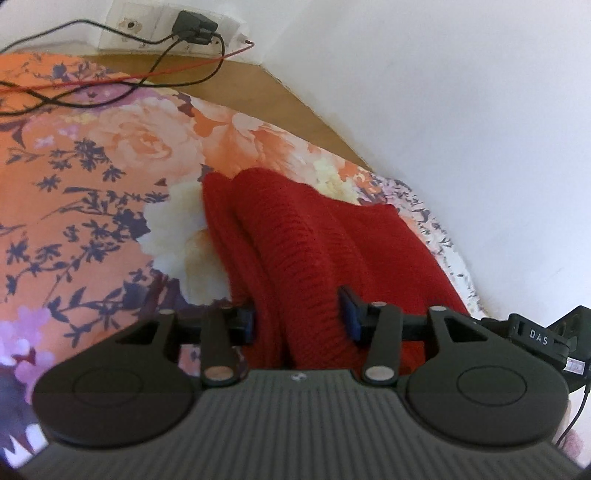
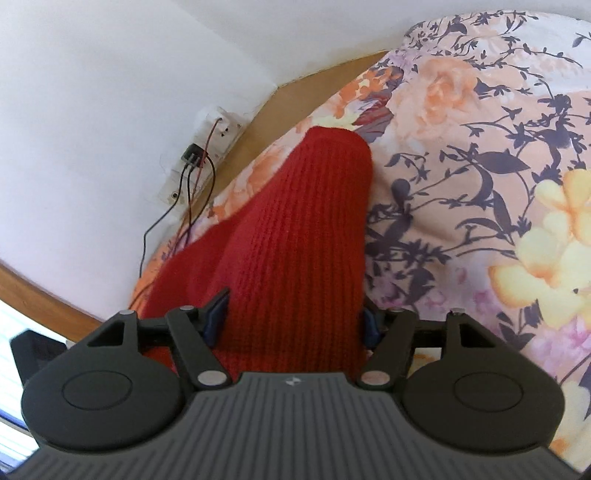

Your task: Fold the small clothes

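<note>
A red knit garment lies bunched in thick folds on the floral bedsheet. My left gripper is shut on a fold of it, the cloth pressed between the blue pads and running away toward the wall. In the right wrist view the same red garment stretches as a ribbed band from the jaws out over the sheet. My right gripper holds a wide bundle of it that fills the whole gap between its fingers. The cloth's near end is hidden under both gripper bodies.
A white wall and a brown wooden bed edge run close behind the garment. A wall socket with a black plug trails black and red cables across the sheet. The floral sheet spreads to the right.
</note>
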